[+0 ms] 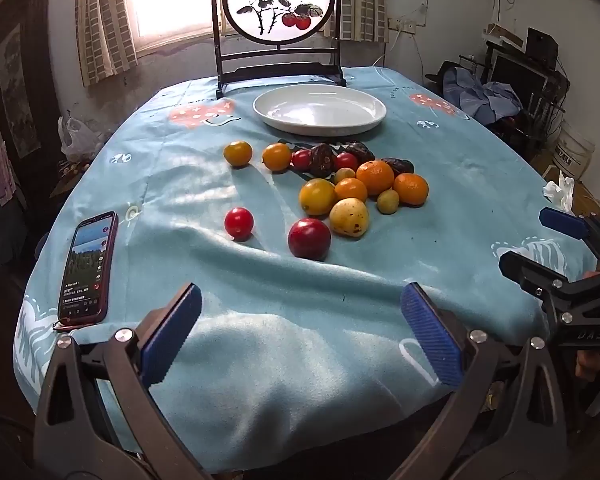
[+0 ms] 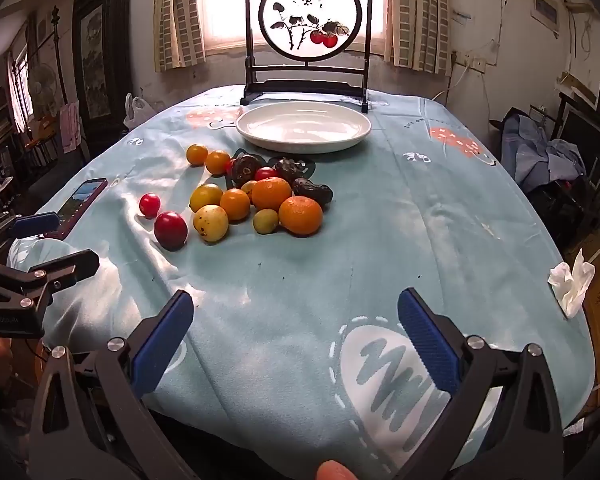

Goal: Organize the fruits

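A pile of small fruits lies mid-table: oranges, yellow and red tomatoes, a spotted yellow fruit, dark dried dates; it also shows in the right wrist view. A red plum and a small red tomato lie nearest. An empty white plate stands behind the pile, also in the right wrist view. My left gripper is open and empty near the table's front edge. My right gripper is open and empty, to the right of the left one.
A phone with its screen lit lies front left on the blue tablecloth. A framed round painting stands behind the plate. A crumpled tissue lies at the right edge. Clutter and furniture stand around the table.
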A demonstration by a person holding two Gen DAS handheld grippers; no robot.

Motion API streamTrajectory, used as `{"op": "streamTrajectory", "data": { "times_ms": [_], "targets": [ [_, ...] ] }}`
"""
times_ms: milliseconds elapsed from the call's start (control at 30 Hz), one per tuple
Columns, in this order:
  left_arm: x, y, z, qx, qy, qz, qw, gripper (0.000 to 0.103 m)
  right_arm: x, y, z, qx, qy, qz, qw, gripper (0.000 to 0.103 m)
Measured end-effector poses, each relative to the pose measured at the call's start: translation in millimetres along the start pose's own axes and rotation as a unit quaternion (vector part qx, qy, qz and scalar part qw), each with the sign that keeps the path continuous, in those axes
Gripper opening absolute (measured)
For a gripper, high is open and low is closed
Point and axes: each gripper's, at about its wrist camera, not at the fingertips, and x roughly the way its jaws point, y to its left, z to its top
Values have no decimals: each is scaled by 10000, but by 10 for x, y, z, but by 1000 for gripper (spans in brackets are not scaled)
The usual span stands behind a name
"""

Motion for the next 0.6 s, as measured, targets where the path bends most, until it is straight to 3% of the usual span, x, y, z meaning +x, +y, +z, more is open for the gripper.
{"op": "streamTrajectory", "data": {
  "times_ms": [600],
  "targets": [
    [86,56,-20,-113,140,-15,9998,101,40,4,-6,24,36,17,10000,102]
  ]
}}
